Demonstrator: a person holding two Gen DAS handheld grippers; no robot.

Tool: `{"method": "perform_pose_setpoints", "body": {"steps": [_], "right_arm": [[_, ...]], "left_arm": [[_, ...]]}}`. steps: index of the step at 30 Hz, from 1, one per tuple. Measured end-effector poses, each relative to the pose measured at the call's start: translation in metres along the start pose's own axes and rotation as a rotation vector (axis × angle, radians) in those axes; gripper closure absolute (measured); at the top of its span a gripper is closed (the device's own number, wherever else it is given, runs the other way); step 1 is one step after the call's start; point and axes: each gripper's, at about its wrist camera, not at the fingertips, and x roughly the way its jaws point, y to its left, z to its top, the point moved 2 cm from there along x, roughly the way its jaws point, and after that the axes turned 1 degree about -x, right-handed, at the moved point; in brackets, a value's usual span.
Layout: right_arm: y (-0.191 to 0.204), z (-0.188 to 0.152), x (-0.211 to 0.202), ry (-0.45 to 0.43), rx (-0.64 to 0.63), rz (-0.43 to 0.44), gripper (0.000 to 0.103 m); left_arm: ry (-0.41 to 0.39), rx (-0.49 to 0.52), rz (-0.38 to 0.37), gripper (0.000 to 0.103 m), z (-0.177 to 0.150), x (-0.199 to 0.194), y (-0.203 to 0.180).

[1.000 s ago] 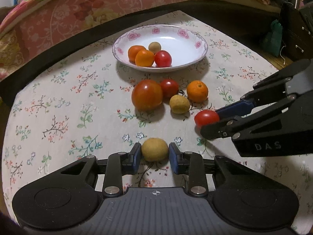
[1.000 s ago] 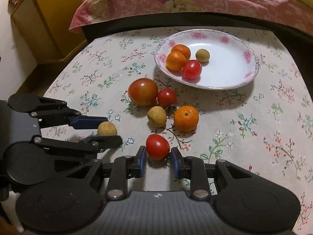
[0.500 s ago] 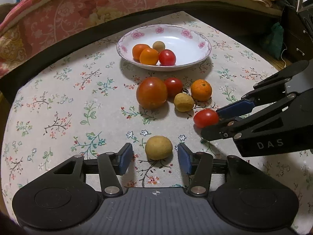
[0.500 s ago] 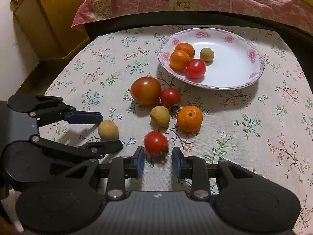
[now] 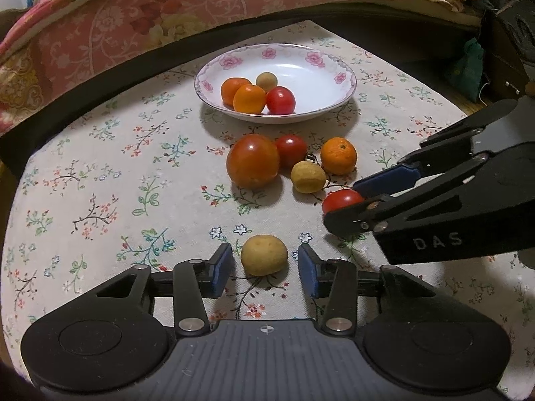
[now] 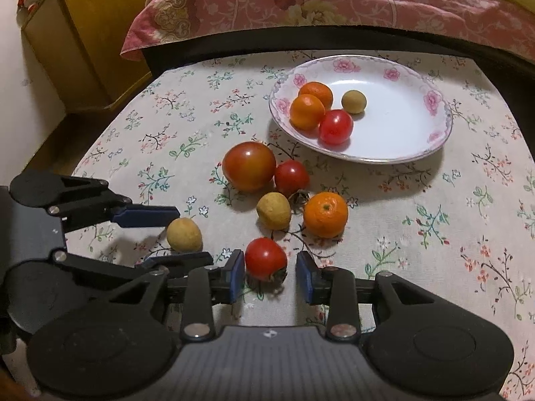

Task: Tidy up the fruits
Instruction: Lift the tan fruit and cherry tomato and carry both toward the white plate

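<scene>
Both grippers released over fruit on the tabletop

Left gripper jaws, just closing, flank the yellow fruit with gaps. Right gripper jaws, slightly parted, straddle a small tomato. Beyond: loose fruit, then plate.

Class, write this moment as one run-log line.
left gripper: open, closing around tan fruit | right gripper: open, opening around red tomato | plate: four fruits

Left gripper near, angled down, jaws parted and just closing in. Right gripper to its right, angled down, jaws slightly apart, just widening.
</scene>
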Motion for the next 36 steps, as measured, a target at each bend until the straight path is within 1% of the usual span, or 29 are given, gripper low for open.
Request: {"method": "perform_pose_setpoints", "body": {"steps": [5,7,8,18,24,36], "right_arm": [[0.002,0.000,0.000,-0.006,-0.021,-0.012,0.070],[0.004,0.001,0.000,-0.001,-0.030,-0.005,0.073],[0.005,0.001,-0.001,0.001,-0.037,-0.006,0.075],[0.003,0.004,-0.008,-0.021,-0.025,-0.008,0.076],[0.004,0.006,-0.013,-0.038,-0.010,0.006,0.076],[-0.001,0.013,-0.023,-0.077,0.016,-0.006,0.076]], "left_arm": [[0.000,0.002,0.001,0.060,0.001,0.000,-0.002],[0.001,0.000,0.006,0.065,0.001,0.000,-0.001],[0.001,-0.006,0.007,0.065,0.001,0.000,0.000],[0.000,-0.013,0.015,0.066,0.004,-0.001,0.001],[-0.018,-0.024,0.011,0.066,0.005,-0.004,0.001],[-0.054,-0.026,0.016,0.066,0.016,-0.009,-0.001]]}}
